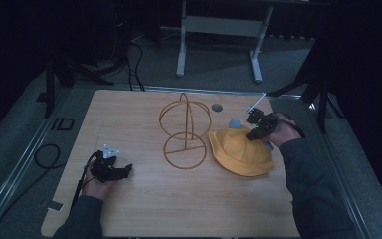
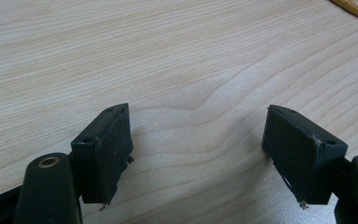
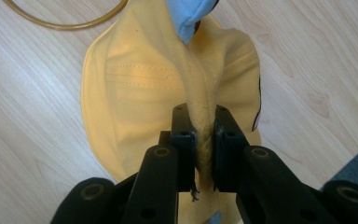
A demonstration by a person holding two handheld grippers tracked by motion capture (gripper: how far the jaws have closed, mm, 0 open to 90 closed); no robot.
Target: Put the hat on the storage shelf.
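Right gripper [image 3: 200,140]: lower centre of the right gripper view; black jaws closed tight on a raised fold of the soft yellow fabric bucket hat [image 3: 135,93]. In the high view it sits at right of centre [image 1: 258,124], held by the person's right hand [image 1: 282,130] over the hat's far edge.
Yellow hat: lies on the light wood-grain table [image 1: 129,119] right of centre in the high view [image 1: 238,154], brim spread flat except for the pinched ridge. A pale blue patch [image 3: 189,16] shows at the top of the right gripper view, beyond the fold; what it is cannot be told.
Left gripper [image 2: 198,149]: lower part of the left gripper view; jaws wide apart, nothing between them, bare table below. In the high view it is at lower left [image 1: 112,169], held in the left hand [image 1: 97,186] low over the table, well apart from the hat.
Wire stand: thin golden wire frame of hoops on a ring base [image 1: 185,134], upright at the centre of the high view, just left of the hat; base ring close to the brim, contact cannot be told.
Grey round disc [image 1: 217,107]: on the table behind the frame, upper centre.
Background: white-legged desk frame [image 1: 219,30] on the dark floor, top of the high view.
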